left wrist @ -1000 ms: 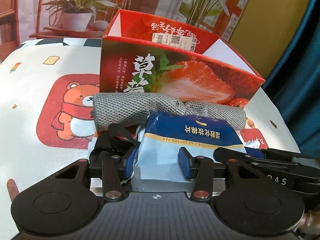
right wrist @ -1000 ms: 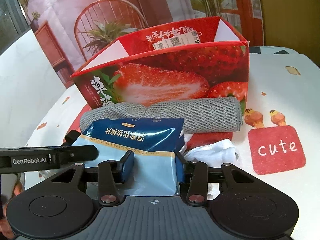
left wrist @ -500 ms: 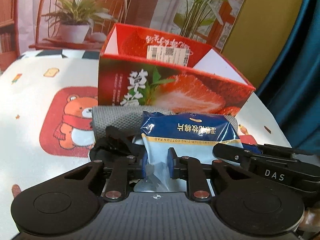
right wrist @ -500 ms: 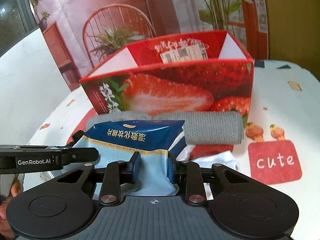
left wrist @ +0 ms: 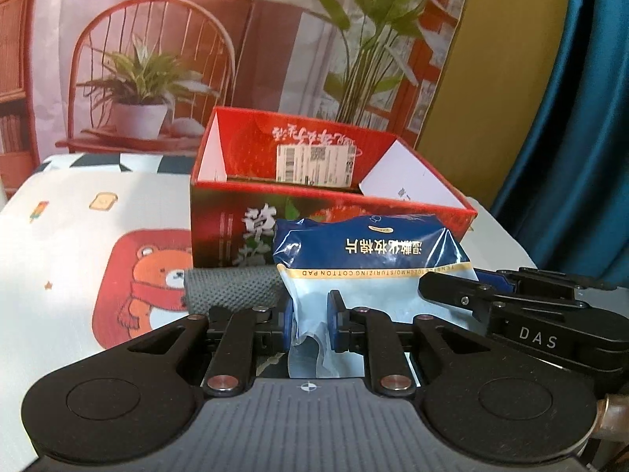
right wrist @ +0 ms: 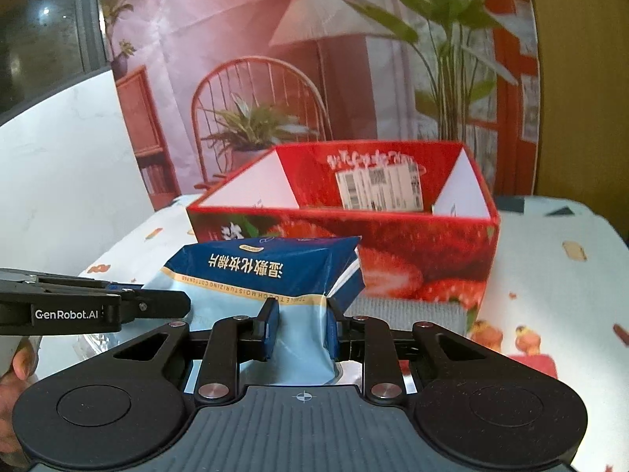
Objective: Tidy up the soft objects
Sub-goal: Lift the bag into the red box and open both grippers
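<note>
A blue and pale-blue pack of cotton pads [left wrist: 373, 251] hangs above the table, in front of the red strawberry box [left wrist: 220, 228]. My left gripper [left wrist: 310, 314] is shut on the pack's near left edge, crumpling the film between its blue pads. My right gripper [right wrist: 300, 314] is shut on the same pack [right wrist: 267, 263] further right. Each view shows the other gripper's black finger [left wrist: 452, 293] [right wrist: 157, 303] beside the pack. The box [right wrist: 393, 244] is open at the top. A rolled grey towel [left wrist: 232, 287] [right wrist: 405, 308] lies against its front wall.
The table wears a white cloth with a red bear print [left wrist: 149, 287] on the left. A teal curtain [left wrist: 570, 157] hangs at the right, and a printed backdrop stands behind the box. A person's hand [right wrist: 15, 358] shows at the left edge.
Both pairs of jaws have closed on the pack's near edge. Both grippers have risen with it, so the pack is off the towel and the box's inside shows.
</note>
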Motion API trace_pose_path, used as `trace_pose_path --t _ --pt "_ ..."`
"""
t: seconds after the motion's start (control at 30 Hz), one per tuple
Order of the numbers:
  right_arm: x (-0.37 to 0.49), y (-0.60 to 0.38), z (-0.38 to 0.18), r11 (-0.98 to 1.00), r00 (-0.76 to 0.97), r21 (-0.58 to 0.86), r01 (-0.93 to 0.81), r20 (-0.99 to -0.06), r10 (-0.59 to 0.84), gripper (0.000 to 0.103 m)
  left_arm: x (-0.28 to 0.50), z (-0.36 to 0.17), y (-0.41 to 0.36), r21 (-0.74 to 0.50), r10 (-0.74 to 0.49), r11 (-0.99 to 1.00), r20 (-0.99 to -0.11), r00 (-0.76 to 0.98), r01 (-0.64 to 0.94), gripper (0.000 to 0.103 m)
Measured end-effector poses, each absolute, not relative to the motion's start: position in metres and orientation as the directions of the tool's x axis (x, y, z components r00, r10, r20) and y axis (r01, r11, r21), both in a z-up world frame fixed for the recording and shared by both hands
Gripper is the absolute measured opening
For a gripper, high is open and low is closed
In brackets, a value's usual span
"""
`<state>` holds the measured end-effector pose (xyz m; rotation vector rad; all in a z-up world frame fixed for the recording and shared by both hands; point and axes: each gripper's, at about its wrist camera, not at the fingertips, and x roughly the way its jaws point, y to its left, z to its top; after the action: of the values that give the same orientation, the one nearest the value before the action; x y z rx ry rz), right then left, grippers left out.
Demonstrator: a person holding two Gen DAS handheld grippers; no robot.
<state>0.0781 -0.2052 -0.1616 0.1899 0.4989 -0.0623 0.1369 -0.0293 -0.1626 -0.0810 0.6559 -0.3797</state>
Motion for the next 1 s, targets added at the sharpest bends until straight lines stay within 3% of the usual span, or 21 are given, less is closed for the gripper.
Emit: trace_pose_path --t 0.33,0.63,0.77,1.0 --pt "0.089 -0.215 -0.135 0.991 0.903 0.119 0.061 -0.430 -0.004 0.023 0.152 -0.133 -0.033 -0.137 -0.387 0.917 -0.533 0.752 0.374 0.018" --pt "0.138 -0.239 -0.092 0.999 0.914 0.020 -0.032 -0.404 0.038 0.022 0.218 -0.099 -0.045 -0.078 -0.381 0.913 -0.512 0.770 0.400 0.019" --pt "0.172 -0.243 -0.083 0.995 0.922 -0.094 -0.023 -0.387 -0.015 0.022 0.259 -0.097 -0.057 -0.040 -0.328 0.930 -0.535 0.779 0.364 0.019" --pt "0.241 -0.262 -0.107 0.996 0.891 -0.083 0.012 -0.452 -0.048 0.021 0.319 -0.116 -0.069 0.008 -0.235 0.954 -0.603 0.762 0.301 0.018"
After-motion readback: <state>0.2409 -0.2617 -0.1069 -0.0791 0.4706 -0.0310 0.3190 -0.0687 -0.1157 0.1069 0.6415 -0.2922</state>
